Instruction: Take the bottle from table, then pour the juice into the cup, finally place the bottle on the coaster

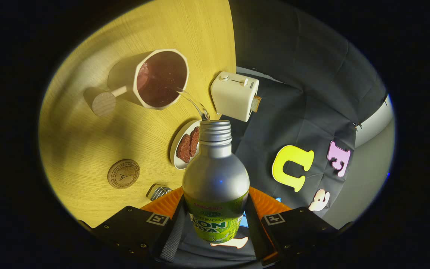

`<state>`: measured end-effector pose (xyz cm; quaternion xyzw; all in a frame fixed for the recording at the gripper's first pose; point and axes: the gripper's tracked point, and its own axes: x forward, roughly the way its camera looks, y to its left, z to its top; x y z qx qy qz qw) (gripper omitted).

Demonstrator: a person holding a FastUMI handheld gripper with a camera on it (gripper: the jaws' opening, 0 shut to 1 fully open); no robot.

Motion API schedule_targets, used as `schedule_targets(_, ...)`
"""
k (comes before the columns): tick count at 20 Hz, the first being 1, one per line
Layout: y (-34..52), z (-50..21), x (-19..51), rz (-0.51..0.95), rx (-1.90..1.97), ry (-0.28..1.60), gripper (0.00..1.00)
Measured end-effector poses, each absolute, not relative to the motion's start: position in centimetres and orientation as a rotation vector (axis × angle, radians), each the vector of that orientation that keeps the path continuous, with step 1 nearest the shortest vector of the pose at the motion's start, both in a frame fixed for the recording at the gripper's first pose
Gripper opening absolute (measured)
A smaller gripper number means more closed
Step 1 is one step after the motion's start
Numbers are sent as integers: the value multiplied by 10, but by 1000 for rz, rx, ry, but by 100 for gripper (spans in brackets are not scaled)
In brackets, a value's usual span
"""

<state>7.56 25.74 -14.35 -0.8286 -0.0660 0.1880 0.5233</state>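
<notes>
My gripper is shut on a silver bottle with a green label, both fingers pressing its sides. The bottle is tipped, its open threaded neck pointing toward a cream cup with a wooden knob handle. A clear stream of liquid arcs from the bottle's mouth into the cup, which holds dark reddish liquid. A round cork coaster lies on the wooden table, on the near side of the cup and off to the side of the fingers.
A small white plate with two brown cookies sits just beyond the bottle's neck. A white toaster with a slice of bread stands at the table's edge. A metal fork lies near the fingers.
</notes>
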Motion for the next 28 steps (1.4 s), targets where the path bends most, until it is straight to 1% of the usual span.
schedule_targets(14, 275, -145, 72, 479, -2078, -226, 77)
schedule_targets(28, 284, -164, 74, 520, -2144, -201, 77)
